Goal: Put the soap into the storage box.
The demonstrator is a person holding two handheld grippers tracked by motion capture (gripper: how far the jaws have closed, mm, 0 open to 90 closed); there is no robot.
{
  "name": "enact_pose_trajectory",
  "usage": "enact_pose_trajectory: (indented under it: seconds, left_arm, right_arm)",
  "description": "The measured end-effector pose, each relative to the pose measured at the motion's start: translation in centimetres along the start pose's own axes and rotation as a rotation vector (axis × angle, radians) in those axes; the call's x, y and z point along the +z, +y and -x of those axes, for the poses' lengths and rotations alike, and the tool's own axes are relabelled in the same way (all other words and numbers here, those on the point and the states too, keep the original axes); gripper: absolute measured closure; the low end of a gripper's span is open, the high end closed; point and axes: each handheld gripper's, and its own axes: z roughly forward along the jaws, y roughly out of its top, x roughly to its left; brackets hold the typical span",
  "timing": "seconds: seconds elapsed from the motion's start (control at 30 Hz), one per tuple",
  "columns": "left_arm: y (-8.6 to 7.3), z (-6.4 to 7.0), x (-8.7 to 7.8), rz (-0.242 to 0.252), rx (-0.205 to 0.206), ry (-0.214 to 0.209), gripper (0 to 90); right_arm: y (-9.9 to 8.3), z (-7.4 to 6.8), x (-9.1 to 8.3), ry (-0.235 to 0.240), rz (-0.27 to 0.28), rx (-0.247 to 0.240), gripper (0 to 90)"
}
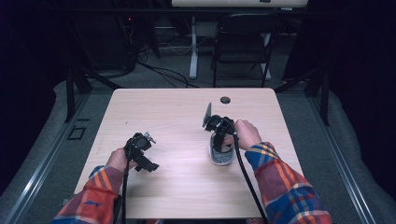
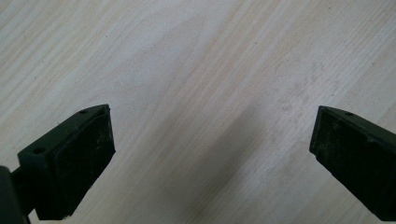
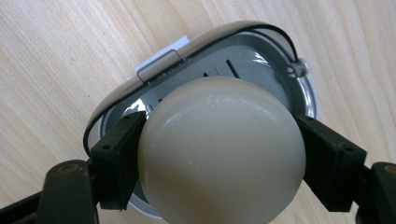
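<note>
In the right gripper view a smooth cream egg sits between my right gripper's two black jaws, which press on its sides. Just under it lies an oval grey and white egg slicer with a slotted bed and a metal hinge clip. From the high view the right gripper points down over that slicer right of the table's middle. My left gripper rests low at the left, and its jaws stand wide apart over bare wood.
The light wooden table has a round cable hole near its far edge. Beyond the table stand a black folding chair and a white desk leg on grey carpet, with cables on the floor.
</note>
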Motion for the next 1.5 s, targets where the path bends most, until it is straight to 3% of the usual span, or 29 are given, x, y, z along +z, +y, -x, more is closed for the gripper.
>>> enact_pose_trajectory:
  seconds: [0.93,1.5]
  left_arm:
    - [0.0,0.0,0.1,-0.008,0.001,0.001,0.0]
    - [0.0,0.0,0.1,-0.010,0.001,0.000,0.0]
  right_arm:
    - [-0.7,0.5,2.0,0.034,0.013,0.000,22.4]
    - [-1.5,1.0,1.4,0.047,0.043,0.013,19.2]
